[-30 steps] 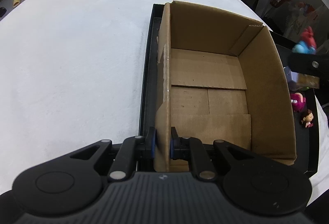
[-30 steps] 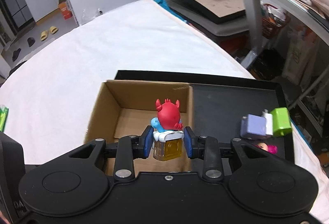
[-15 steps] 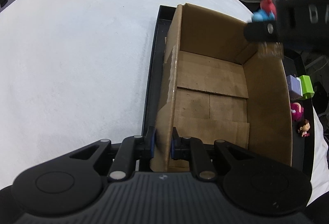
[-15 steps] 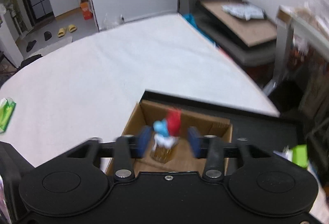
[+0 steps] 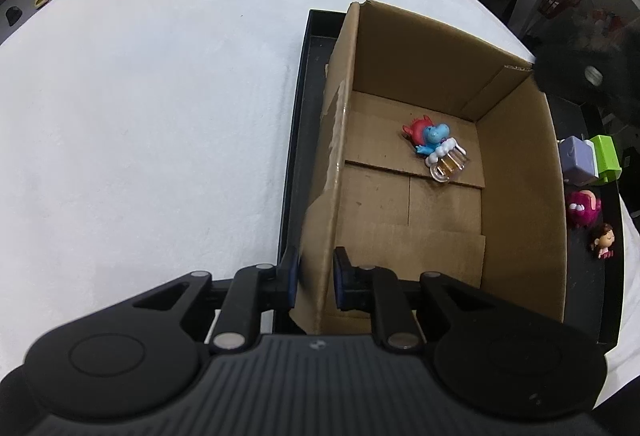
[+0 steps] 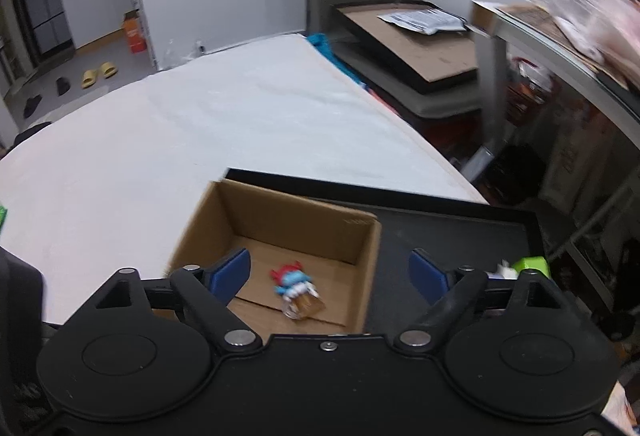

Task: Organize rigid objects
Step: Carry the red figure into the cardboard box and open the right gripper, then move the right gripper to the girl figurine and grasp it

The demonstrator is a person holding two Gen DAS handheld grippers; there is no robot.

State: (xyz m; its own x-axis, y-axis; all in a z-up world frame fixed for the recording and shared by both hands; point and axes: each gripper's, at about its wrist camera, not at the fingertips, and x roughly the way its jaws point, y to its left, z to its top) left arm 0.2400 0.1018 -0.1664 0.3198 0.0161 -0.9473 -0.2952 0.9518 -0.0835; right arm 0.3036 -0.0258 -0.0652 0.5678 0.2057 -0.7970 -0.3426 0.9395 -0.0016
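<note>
Between picks, by the look of it: one toy down, more to fetch. Red-and-blue figurine on a clear amber base (image 5: 434,147) lying on its side on the floor of the cardboard box (image 5: 520,204), right of centre in the left wrist view, close to the far wall and free of any finger. Box sitting on a black tray (image 5: 292,172) atop the white cloth-covered table (image 5: 140,96).

Left gripper (image 5: 316,278) at lower centre of its frame, narrowed onto the box's near-left wall, one blue pad (image 5: 291,278) outside and the other inside the cardboard, apparently steadying the container.

Right gripper (image 6: 330,274) spread wide, holding nothing, poised above the box with the figurine visible between its fingers low in the right wrist view.

Still out on the tray at the right edge of the left wrist view: a lavender block (image 5: 578,160) touching a green block (image 5: 606,156), a magenta creature (image 5: 582,210), a small doll (image 5: 602,240).

Next, most likely: swing right, drop over one of these, line the open fingers either side, close, carry back over the box. Blocks touching, so approach from their free sides to avoid nudging the pair.
</note>
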